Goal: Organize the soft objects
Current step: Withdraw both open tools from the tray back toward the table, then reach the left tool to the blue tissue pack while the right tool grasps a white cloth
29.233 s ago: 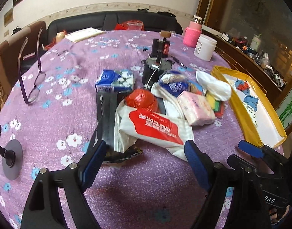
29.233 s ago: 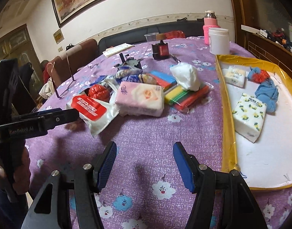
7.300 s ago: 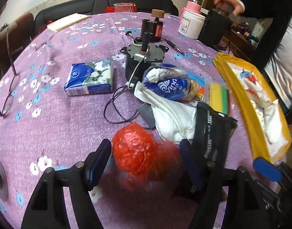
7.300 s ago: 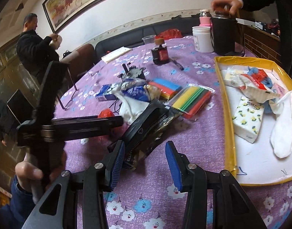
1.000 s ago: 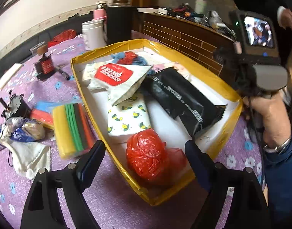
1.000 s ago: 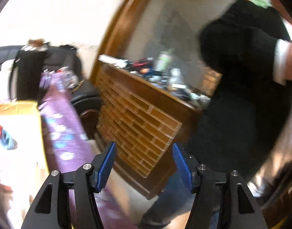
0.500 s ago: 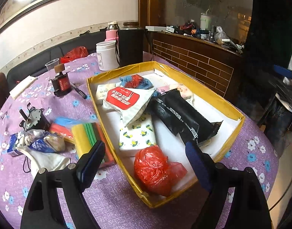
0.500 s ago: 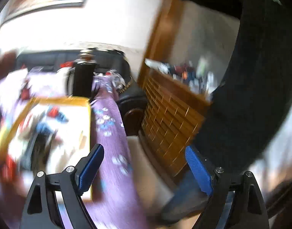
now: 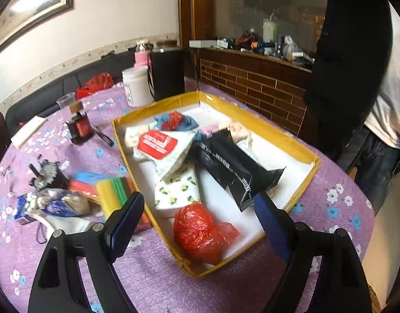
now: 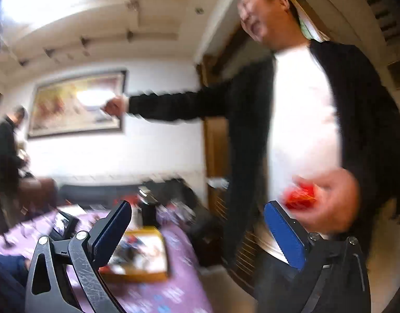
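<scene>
The left claw (image 9: 197, 224) hangs released and has drawn back above the desk (image 9: 77, 151); the red bag (image 9: 200, 230), dropped a second ago, lies just ahead in the tray (image 9: 301, 154). The right claw (image 10: 197, 230), released and empty, has swung up toward a bystander (image 10: 301, 120). Cloth (image 9: 66, 221) and sponges (image 9: 113, 190) remain left, outside.

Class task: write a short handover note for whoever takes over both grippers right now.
Left gripper: jaws open, empty, above the yellow tray's near corner.
Right gripper: jaws open, empty, aimed into the room, away from the table.
Done: red plastic bag, black pouch, red-label white bag and lemon-print tissue pack lie in the tray.
Left: white cloth and blue tissue pack on the purple tablecloth.
</scene>
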Tool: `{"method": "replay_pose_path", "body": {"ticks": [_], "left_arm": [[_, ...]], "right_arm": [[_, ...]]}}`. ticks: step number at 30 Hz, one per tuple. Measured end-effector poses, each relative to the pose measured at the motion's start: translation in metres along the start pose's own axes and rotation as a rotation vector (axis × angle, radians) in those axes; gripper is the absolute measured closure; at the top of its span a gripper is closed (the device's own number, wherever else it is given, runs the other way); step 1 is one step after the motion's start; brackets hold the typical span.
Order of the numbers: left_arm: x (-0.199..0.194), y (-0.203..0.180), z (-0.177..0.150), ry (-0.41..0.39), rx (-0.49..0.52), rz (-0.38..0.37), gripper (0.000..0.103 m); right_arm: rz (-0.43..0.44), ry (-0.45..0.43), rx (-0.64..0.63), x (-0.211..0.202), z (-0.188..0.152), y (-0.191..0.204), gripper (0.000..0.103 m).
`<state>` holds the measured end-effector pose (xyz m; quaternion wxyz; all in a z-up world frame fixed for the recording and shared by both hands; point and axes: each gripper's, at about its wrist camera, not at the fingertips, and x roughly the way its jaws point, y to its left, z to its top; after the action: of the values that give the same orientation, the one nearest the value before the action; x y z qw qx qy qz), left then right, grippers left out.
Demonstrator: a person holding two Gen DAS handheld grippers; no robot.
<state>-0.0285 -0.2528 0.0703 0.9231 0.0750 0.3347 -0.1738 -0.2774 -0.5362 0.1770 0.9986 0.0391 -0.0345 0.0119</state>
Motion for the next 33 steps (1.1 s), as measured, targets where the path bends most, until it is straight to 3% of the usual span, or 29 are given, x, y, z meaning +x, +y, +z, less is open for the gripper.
{"method": "replay_pose_path", "body": {"ticks": [2,4,7,13,20,22,24,28,33], "left_arm": [[-0.010,0.003,0.001,-0.011,0.001,0.006,0.018],[-0.020,0.010,-0.001,-0.008,0.000,0.009,0.018],[-0.030,0.030,-0.005,0.017,-0.020,0.012,0.017],[-0.047,0.107,-0.020,0.069,-0.186,0.027,0.017],[-0.051,0.227,-0.036,0.149,-0.410,0.207,0.017],[-0.039,0.255,-0.037,0.206,-0.452,0.260,0.017],[-0.019,0.276,-0.036,0.278,-0.458,0.302,0.017],[0.015,0.299,-0.038,0.377,-0.472,0.379,0.017],[0.047,0.304,-0.038,0.393,-0.482,0.377,0.017]], "right_arm": [[0.092,0.117,-0.004,0.039,-0.016,0.023,0.000],[0.152,0.173,-0.013,0.076,-0.036,0.053,0.000],[0.290,0.302,0.063,0.128,-0.060,0.090,0.000],[0.455,0.462,0.083,0.205,-0.078,0.167,0.000],[0.516,0.585,0.080,0.265,-0.099,0.243,0.000],[0.532,0.591,0.097,0.284,-0.104,0.260,0.000],[0.496,0.619,0.097,0.304,-0.109,0.275,0.000],[0.476,0.665,0.130,0.321,-0.116,0.284,0.000],[0.450,0.727,0.132,0.334,-0.130,0.282,0.000]]}}
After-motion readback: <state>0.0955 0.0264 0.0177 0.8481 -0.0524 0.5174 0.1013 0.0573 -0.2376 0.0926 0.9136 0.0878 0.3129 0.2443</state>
